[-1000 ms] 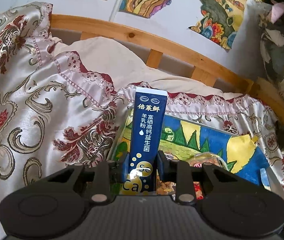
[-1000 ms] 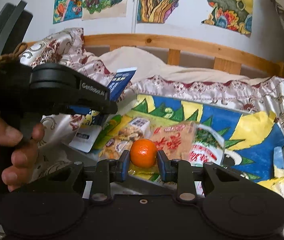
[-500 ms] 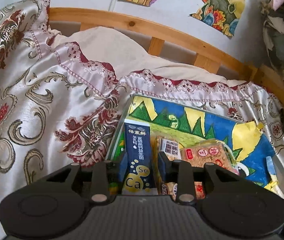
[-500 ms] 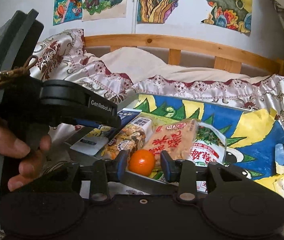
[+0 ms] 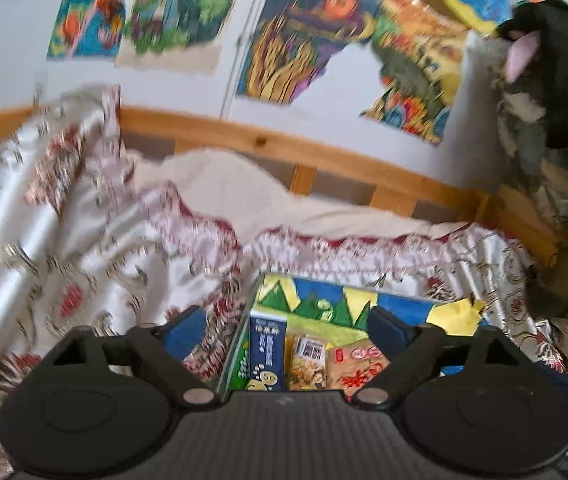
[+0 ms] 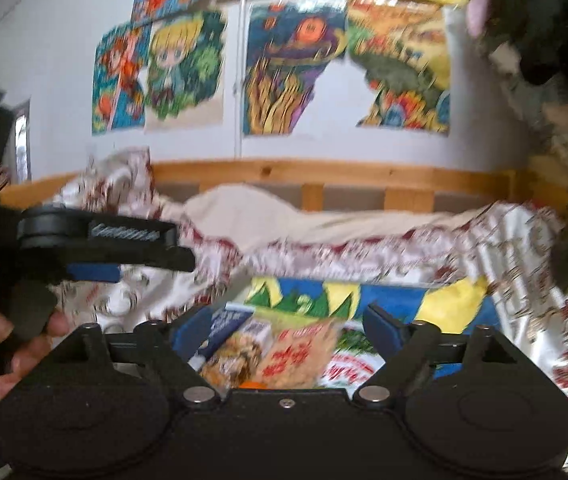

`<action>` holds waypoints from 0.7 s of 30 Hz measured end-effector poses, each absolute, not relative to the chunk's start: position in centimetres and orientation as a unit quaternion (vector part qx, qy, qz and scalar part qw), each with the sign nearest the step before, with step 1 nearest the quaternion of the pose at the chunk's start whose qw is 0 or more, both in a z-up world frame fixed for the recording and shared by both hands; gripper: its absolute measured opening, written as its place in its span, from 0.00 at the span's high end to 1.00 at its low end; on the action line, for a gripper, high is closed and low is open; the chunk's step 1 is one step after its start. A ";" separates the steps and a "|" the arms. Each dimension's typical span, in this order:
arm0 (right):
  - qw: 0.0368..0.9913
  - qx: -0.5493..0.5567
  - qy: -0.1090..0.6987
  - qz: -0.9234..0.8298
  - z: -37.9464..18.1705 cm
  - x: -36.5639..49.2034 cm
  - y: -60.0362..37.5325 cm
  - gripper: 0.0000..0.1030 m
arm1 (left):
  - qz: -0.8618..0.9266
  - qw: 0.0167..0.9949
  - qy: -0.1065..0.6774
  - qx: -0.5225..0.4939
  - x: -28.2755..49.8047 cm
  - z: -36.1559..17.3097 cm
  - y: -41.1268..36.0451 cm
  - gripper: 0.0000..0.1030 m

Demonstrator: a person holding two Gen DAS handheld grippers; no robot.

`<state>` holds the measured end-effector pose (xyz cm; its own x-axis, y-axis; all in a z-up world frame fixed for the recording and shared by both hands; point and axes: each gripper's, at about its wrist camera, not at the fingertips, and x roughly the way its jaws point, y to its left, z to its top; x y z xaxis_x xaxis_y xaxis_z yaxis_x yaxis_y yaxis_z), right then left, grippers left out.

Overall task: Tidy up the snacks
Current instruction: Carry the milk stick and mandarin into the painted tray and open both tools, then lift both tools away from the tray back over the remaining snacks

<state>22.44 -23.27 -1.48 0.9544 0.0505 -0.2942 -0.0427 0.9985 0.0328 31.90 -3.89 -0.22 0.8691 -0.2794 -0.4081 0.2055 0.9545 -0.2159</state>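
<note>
My left gripper (image 5: 284,320) is lifted above the tray (image 5: 400,304); its jaws are opening wide, with nothing gripped. Below it the dark blue milk-powder box (image 5: 267,356) lies in the tray's left end, beside a nut snack packet (image 5: 308,364) and a red-lettered packet (image 5: 358,368). My right gripper (image 6: 286,322) is also raised with its jaws opening and empty. Just a sliver of the orange (image 6: 253,385) shows under it, in front of the packets (image 6: 300,352) and the blue box (image 6: 223,324). Both views are blurred.
The tray (image 6: 396,296) has a painted blue, green and yellow lining and sits on a patterned satin bedspread (image 5: 63,240). A wooden bed rail (image 5: 324,156) and posters on the wall are behind. In the right wrist view a hand (image 6: 3,332) holds the left gripper's body (image 6: 103,240).
The left gripper laid the blue box flat into the tray, let go and rose. The right gripper let go of the orange in the tray and rose too. Both sets of jaws spread wide.
</note>
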 end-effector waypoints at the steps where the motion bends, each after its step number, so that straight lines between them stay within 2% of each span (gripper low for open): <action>1: 0.990 0.016 0.142 0.020 -1.0 21.7 -23.5 0.12 | -0.123 0.966 0.212 -0.079 31.0 0.3 -3.9 0.03; 5: 0.993 0.021 0.112 0.009 0.7 18.2 -24.2 0.06 | -0.113 0.974 0.181 -0.080 27.4 2.0 -3.4 0.01; 12: 0.996 0.036 0.084 0.009 2.4 12.2 -24.7 0.02 | -0.089 0.979 0.164 -0.080 21.2 3.5 -2.0 0.00; 21: 0.995 0.034 0.094 0.010 3.1 5.7 -24.8 0.01 | -0.085 0.973 0.192 -0.091 14.3 3.5 -0.7 0.00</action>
